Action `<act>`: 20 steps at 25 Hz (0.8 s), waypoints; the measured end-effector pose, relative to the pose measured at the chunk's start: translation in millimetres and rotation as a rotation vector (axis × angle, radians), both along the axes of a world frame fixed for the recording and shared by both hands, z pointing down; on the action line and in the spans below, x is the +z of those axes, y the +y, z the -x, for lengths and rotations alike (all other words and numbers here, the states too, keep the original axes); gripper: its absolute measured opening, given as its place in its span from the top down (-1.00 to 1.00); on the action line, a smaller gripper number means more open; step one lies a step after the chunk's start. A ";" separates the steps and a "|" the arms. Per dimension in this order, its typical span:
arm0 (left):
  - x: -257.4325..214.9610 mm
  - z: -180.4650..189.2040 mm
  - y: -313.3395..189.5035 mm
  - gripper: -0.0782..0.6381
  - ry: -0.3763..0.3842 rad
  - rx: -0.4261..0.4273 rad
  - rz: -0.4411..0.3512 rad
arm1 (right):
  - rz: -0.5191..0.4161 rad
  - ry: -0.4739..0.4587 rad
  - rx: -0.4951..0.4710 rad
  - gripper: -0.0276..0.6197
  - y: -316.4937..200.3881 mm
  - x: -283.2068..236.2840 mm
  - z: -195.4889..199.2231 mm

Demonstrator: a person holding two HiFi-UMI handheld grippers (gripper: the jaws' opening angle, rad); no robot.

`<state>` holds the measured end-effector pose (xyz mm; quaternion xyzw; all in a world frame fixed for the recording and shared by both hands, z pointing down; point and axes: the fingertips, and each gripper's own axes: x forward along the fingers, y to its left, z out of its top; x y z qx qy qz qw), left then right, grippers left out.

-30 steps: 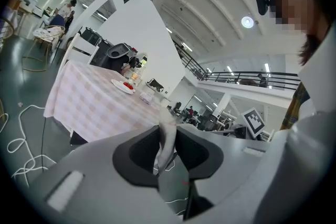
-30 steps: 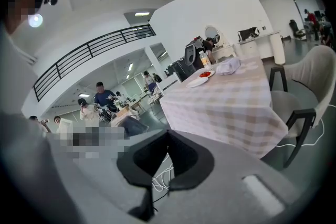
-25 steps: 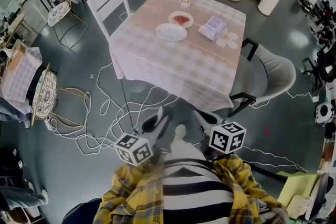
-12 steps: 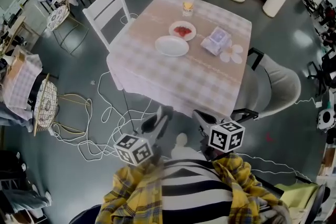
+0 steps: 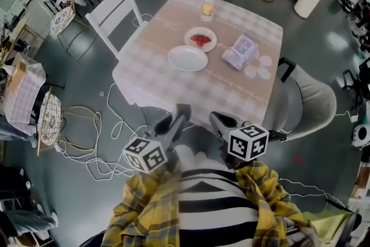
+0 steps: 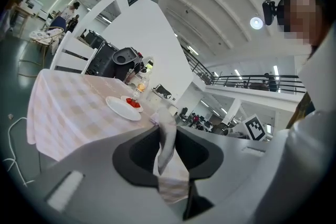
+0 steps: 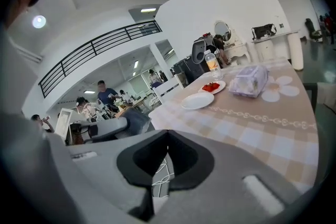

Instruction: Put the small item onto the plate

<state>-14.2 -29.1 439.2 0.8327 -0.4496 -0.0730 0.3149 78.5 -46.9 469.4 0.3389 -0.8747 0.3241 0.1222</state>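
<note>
The small item [image 5: 200, 39], red in colour, is held by neither gripper. Nearest the person, the left gripper [image 5: 176, 118] is seen with its fingers [image 6: 140, 153] slightly apart and nothing between them. The fingers [image 7: 144, 161] of the right gripper [image 5: 222, 121] are closed tip to tip and empty. Both are positioned near the table [image 5: 167, 87] edge. Further on, the empty plate [image 5: 187, 58] is laid. Just beyond it, the small item is found on a smaller dish [image 5: 211, 42], well apart from all fingers.
</note>
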 end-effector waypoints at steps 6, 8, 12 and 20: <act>-5.8 -2.2 -46.0 0.54 0.012 0.044 -0.008 | -0.012 -0.001 0.022 0.91 -34.4 -10.1 7.5; -3.8 -2.4 -59.2 0.54 0.017 0.068 0.002 | -0.002 -0.008 0.042 0.91 -45.9 -9.8 11.3; -0.5 2.5 -84.4 0.54 0.016 0.121 0.021 | 0.016 -0.011 0.075 0.91 -67.7 -8.4 20.8; 8.7 23.5 -127.7 0.54 0.029 0.188 0.049 | 0.058 0.009 0.130 0.91 -109.1 2.6 44.4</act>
